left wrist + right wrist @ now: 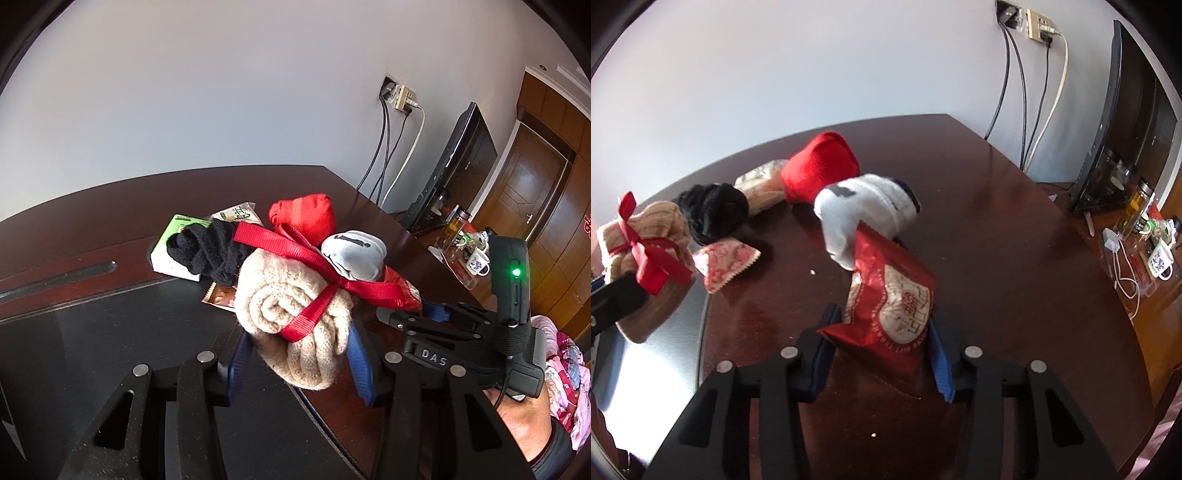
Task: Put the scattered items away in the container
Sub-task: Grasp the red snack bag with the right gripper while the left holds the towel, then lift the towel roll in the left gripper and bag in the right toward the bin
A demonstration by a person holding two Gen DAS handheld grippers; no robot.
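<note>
My left gripper (295,347) is shut on a rolled beige knit bundle (295,314) tied with a red ribbon (317,258); it also shows in the right wrist view (646,236). My right gripper (882,339) is shut on a red snack packet (890,302), held above the dark wooden table (997,258). On the table lie a black sock roll (713,210), a red sock roll (820,166), a white-grey sock roll (864,214), a pink sachet (726,262) and a pale snack bag (761,184). No container shows clearly.
A green-white box (173,243) lies behind the black roll. A monitor (1108,122), wall cables (1027,92), mugs and bottles (1152,240) sit at the right on a lower cabinet. The table edge curves at the right. A glossy dark panel (110,350) lies at the left.
</note>
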